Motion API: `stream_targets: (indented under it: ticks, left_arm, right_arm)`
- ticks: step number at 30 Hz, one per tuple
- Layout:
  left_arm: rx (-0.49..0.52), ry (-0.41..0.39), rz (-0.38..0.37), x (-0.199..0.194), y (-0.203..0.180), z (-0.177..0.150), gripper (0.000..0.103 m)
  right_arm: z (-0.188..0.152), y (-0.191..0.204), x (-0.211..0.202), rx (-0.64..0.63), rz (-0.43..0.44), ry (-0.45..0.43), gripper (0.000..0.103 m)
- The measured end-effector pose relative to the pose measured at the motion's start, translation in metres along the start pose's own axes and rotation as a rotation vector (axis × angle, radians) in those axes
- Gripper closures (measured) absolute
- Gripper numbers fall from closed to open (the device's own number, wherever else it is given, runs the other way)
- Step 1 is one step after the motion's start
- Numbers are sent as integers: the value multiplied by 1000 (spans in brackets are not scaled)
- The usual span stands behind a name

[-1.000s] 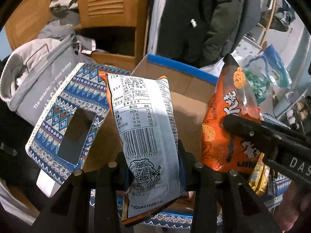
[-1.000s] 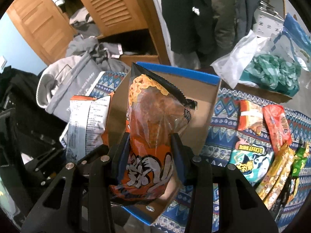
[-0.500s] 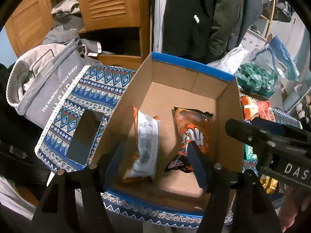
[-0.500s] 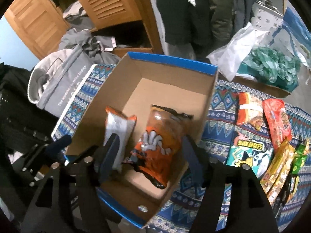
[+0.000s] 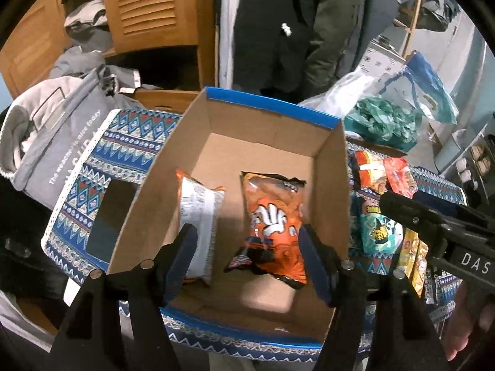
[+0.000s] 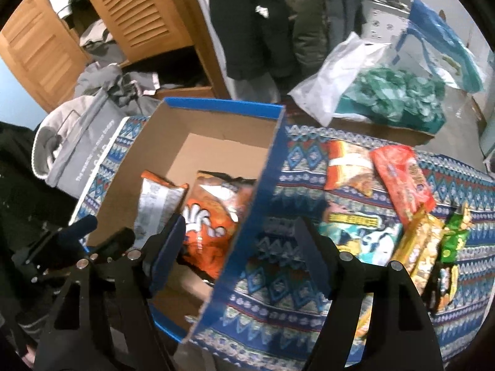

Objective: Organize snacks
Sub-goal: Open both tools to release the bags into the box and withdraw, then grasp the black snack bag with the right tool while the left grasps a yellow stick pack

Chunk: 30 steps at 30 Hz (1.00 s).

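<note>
An open cardboard box (image 5: 272, 108) with a blue rim sits on the patterned cloth. Two bags lie inside it: a white-backed snack bag (image 5: 198, 216) on the left and an orange chip bag (image 5: 272, 216) on the right. My left gripper (image 5: 247, 247) hangs open above them and holds nothing. In the right wrist view, the right gripper (image 6: 239, 235) straddles the box's right wall (image 6: 263, 179). Its jaws are opening and nothing is held between them. The orange chip bag (image 6: 213, 216) lies below its left finger. Several loose snack packets (image 6: 362, 235) lie on the cloth to the right.
The patterned cloth (image 6: 278, 278) covers the table. A grey fabric bag (image 5: 62, 142) stands left of the box. Plastic bags with green contents (image 6: 396, 99) sit behind the packets. Wooden louvred doors (image 5: 154, 6) and hanging coats (image 5: 278, 24) fill the back. A hand (image 5: 464, 324) holds the right gripper.
Both grippers let go of their bags, which dropped into the box and now lie on its floor. The right gripper then moved right, over the box's right wall.
</note>
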<state>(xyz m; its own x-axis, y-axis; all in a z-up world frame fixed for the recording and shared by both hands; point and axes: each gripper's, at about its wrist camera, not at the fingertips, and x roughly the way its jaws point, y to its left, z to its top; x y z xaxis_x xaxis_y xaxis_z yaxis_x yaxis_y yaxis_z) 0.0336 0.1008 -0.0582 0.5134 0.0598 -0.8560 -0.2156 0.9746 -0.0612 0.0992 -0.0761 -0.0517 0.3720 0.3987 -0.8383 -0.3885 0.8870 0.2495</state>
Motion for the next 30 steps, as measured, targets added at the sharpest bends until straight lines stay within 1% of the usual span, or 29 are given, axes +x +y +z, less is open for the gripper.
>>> stream_targets:
  ticks: [5, 12, 17, 25, 28, 30]
  left_arm:
    - [1, 22, -41, 1, -13, 1, 34]
    - [8, 26, -88, -1, -35, 3, 34]
    - [52, 34, -102, -2, -59, 0, 34]
    - [103, 55, -136, -2, -97, -3, 34]
    - [128, 65, -145, -1, -115, -5, 29]
    - [147, 64, -148, 0, -125, -6, 29]
  right_arm:
    - [-7, -22, -8, 3, -53, -16, 29]
    - [-19, -59, -17, 35, -104, -18, 29]
    - [-27, -88, -26, 76, -135, -23, 25]
    - [-40, -129, -42, 134, -170, -37, 24]
    - [-47, -144, -49, 159, -184, -45, 20]
    - [-53, -155, -52, 175, -192, -47, 20]
